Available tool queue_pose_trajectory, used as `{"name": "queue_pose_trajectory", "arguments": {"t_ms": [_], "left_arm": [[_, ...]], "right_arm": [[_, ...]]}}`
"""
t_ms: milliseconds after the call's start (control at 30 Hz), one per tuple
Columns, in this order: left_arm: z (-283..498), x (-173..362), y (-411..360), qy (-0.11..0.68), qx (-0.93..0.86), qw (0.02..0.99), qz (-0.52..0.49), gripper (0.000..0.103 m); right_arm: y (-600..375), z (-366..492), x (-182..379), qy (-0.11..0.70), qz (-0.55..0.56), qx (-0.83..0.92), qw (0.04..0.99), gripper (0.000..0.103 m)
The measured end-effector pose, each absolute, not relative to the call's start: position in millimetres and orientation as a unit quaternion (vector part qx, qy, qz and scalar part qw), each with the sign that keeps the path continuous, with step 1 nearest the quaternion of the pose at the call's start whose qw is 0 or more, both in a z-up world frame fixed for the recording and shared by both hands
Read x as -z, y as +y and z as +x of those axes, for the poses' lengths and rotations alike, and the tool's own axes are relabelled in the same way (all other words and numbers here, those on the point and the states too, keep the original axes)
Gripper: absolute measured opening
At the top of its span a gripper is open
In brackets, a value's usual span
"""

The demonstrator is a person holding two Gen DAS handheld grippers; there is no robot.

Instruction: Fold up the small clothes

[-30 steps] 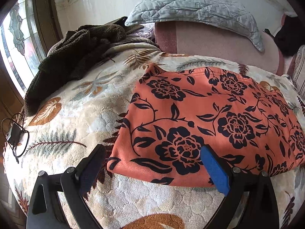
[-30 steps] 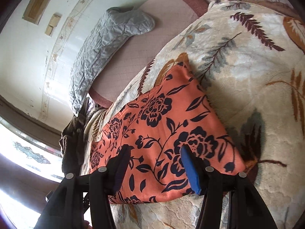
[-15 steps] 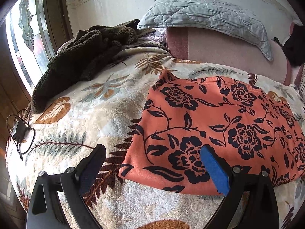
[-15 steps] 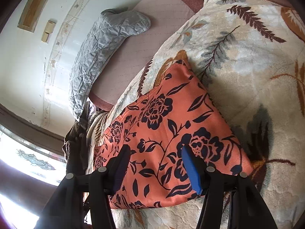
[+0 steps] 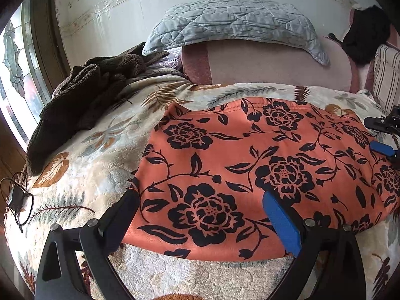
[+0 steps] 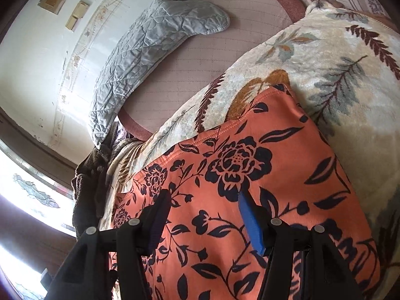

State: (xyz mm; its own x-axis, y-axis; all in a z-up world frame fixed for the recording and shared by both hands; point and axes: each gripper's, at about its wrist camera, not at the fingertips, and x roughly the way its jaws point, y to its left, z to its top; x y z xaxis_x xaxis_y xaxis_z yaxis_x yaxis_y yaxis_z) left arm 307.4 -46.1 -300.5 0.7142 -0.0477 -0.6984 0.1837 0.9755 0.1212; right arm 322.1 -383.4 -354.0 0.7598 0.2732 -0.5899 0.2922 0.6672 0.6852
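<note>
**Orange floral garment spread flat on the bed**

Orange fabric with black roses and vines (image 5: pixel 250 165), laid out smooth across a cream blanket (image 5: pixel 95 165) printed with brown, grey and rust leaves. Looks already folded or at least flattened into a wide rough rectangle, stitched hem along the far edge, near edge running just in front of the left gripper (image 5: pixel 200 212). Sits on the bed, roughly centre, well clear of everything else.

Left gripper: fingers (image 5: pixel 280 220) spread wide, hovering over the near edge of the garment, nothing pinched between them. One finger dark, over the garment's near left corner, the other with a blue pad, over the fabric further right. Can't tell for sure whether the tips actually touch the cloth.

Right gripper (image 6: pixel 205 215): fingers also apart, medium-wide, pointing along the garment from its right end, with just printed fabric showing in the gap, nothing clamped. Also visible from the left wrist view at the far right edge, blue pad just above the garment's right end.

Around it:
- dark brown fuzzy throw (image 5: pixel 82 100) bunched up at the far left of the bed, by the stained-glass window (image 5: pixel 12 75)
- grey quilted pillow (image 5: pixel 235 22) leaning against the wall, on top of a pinkish mattress (image 5: pixel 275 67)
- something black (image 5: pixel 362 37) piled far right
- small black device with a looped cable (image 5: pixel 17 200) at the left edge of the blanket
</note>
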Motion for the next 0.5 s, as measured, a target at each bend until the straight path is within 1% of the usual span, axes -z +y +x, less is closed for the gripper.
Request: {"name": "queue_pose_trajectory", "arguments": {"t_ms": [67,133,167,333,500], "left_arm": [[315,313,-48,0.397,0.058,0.91,0.101,0.1],[324,334,-50,0.44,0.049,0.889,0.115,0.1],[325,337,-48,0.444,0.05,0.888,0.106,0.1],[318,318,-42,0.422,0.052,0.902,0.08,0.1],[309,302,-37,0.394,0.051,0.915,0.07,0.1]], "right_arm": [[-384,332,364,0.364,0.401,0.008,0.841,0.06],[-385,339,381,0.393,0.398,0.012,0.829,0.058],[-385,338,383,0.39,0.396,0.01,0.831,0.058],[-378,318,362,0.378,0.402,0.001,0.834,0.059],[-363,284,334,0.367,0.376,-0.013,0.851,0.059]]}}
